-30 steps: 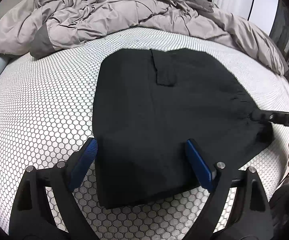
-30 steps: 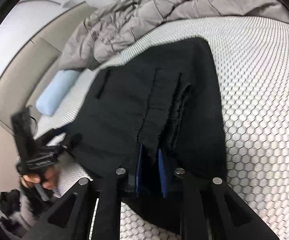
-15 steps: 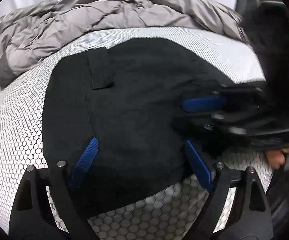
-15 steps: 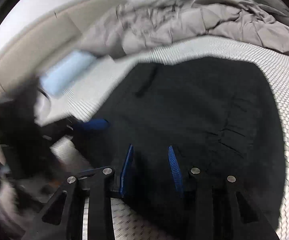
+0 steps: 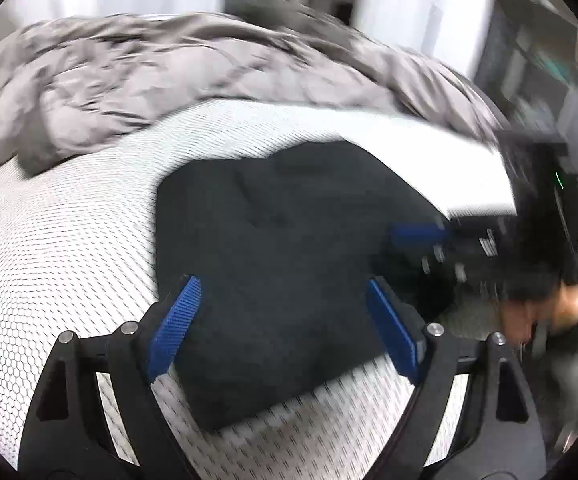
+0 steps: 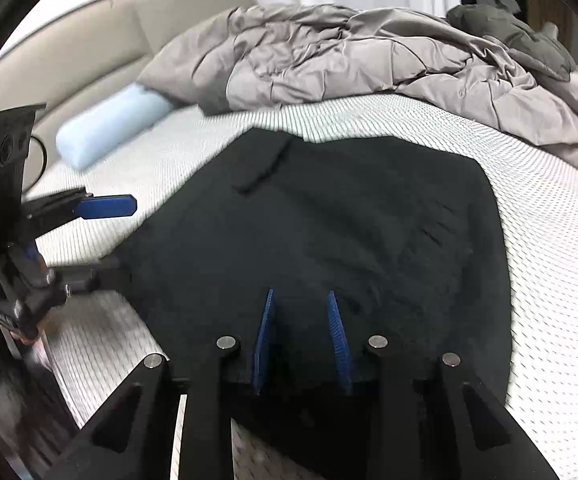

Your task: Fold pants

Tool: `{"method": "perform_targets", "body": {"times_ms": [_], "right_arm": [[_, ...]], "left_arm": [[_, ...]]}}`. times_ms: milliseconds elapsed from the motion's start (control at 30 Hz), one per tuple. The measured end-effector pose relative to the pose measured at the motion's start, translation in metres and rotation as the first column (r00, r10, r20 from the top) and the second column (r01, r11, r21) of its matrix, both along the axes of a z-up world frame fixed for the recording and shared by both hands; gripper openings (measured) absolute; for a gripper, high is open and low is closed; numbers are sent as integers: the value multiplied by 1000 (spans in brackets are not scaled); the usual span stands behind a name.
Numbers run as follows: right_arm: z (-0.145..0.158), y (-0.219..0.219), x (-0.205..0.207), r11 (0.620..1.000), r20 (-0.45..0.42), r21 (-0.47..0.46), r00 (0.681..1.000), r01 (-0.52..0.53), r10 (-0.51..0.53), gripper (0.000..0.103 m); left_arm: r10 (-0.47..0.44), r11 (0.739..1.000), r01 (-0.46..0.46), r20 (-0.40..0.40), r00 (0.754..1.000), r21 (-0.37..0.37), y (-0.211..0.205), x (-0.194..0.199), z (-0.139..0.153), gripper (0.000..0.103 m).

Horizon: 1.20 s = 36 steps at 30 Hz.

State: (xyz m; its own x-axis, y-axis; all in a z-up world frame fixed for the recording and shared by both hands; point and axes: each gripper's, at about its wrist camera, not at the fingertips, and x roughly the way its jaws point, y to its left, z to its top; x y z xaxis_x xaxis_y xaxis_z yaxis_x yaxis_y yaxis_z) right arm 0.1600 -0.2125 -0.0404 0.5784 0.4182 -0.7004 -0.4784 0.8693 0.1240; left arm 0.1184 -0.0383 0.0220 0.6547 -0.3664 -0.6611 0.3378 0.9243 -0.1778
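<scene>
One pair of black pants, folded into a compact block, centre frame on the bed. Left hand-held gripper spread wide, empty above it. Right hand-held gripper partly parted over the near edge, pinching nothing evident. Advice: square the edges, press flat.

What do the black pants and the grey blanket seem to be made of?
Black pants: probably matte woven or knit cloth; they look dull, with soft creases. Grey blanket: likely a smooth, slightly shiny padded textile; its puffy, crumpled folds catch the light. The exact fibre cannot be told.
</scene>
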Motion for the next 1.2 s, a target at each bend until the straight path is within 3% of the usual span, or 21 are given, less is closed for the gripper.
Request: {"method": "perform_targets", "body": {"times_ms": [67, 133, 233, 367, 467, 567, 633, 700, 800, 867, 933, 1000, 1100, 1200], "right_arm": [[0, 7, 16, 999, -24, 45, 1000, 22, -21, 30], [-8, 22, 35, 998, -59, 60, 998, 15, -12, 34], [-17, 38, 45, 996, -68, -79, 997, -29, 23, 37], [-15, 11, 39, 969, -4, -239, 998, 62, -65, 33], [-9, 5, 34, 979, -21, -203, 999, 26, -31, 36], [3, 9, 36, 995, -27, -96, 999, 16, -19, 36], [10, 20, 44, 998, -18, -54, 1000, 22, -23, 36], [13, 38, 57, 997, 12, -71, 999, 32, -31, 36], [-4, 59, 77, 993, -24, -115, 999, 29, -32, 36], [-18, 57, 82, 983, -46, -178, 997, 51, -60, 36], [-16, 46, 80, 971, -25, -228, 997, 65, -72, 36], [-13, 27, 76, 947, -1, -306, 994, 102, -107, 35], [-6, 5, 69, 979, -48, -198, 997, 46, -57, 36], [6, 4, 64, 987, -44, -146, 996, 71, -79, 36]], "left_arm": [[53, 999, -54, -45, 998, -5, 3, 26, -12, 81], [57, 998, -58, -90, 994, -4, 1, 48, -30, 71], [45, 999, -42, -111, 993, 29, 0, 56, -49, 68], [58, 995, -48, -117, 991, 84, 15, 54, -48, 67], [63, 995, -52, -137, 989, 84, 17, 48, -39, 64], [39, 999, -37, -38, 999, 34, 18, 47, -9, 60], [54, 999, -53, -25, 998, 7, 17, 65, -4, 60], [36, 999, -37, -69, 997, -14, 13, 88, -13, 60], [45, 999, -40, -157, 987, 32, 9, 117, -44, 58], [36, 999, -33, -147, 988, 20, 12, 119, -51, 59], [63, 994, -51, -117, 991, 101, 13, 115, -48, 60], [59, 995, -49, -114, 992, 91, 15, 111, -50, 61], [76, 995, -66, -129, 989, 81, 16, 109, -44, 59], [105, 994, -104, -102, 989, 22, 23, 112, -22, 56]]}}
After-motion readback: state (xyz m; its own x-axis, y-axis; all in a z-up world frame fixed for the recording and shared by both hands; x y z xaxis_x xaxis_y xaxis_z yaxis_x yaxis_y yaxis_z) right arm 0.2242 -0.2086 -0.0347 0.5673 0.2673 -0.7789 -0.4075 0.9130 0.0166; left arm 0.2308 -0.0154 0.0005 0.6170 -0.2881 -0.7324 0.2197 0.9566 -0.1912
